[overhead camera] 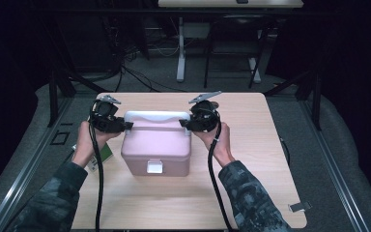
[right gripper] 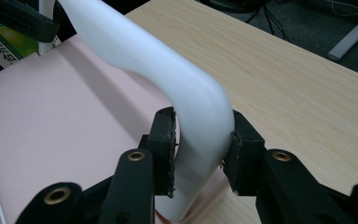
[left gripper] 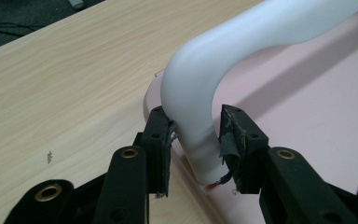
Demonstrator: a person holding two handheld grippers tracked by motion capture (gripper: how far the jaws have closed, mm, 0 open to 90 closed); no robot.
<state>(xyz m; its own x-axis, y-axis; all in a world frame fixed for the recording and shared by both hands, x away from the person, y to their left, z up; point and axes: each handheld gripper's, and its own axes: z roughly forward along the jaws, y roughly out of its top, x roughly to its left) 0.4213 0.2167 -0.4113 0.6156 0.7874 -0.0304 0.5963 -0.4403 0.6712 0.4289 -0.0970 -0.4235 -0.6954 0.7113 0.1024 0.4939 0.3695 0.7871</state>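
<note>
high view: white latch (overhead camera: 154, 167) on pink box (overhead camera: 157, 145) front. left gripper (left gripper: 196, 140) and right gripper (right gripper: 198, 149) each clamp one end of white handle (overhead camera: 157, 116).

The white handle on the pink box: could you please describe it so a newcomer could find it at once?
On the wooden table stands a pink box. Across its far top edge arches the white handle, with the left gripper and right gripper at its ends. The box's other white part is a small front latch.

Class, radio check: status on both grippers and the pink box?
Left gripper and right gripper each clamped on white handle. Pink box on table, latch closed. Nothing blocking.
</note>
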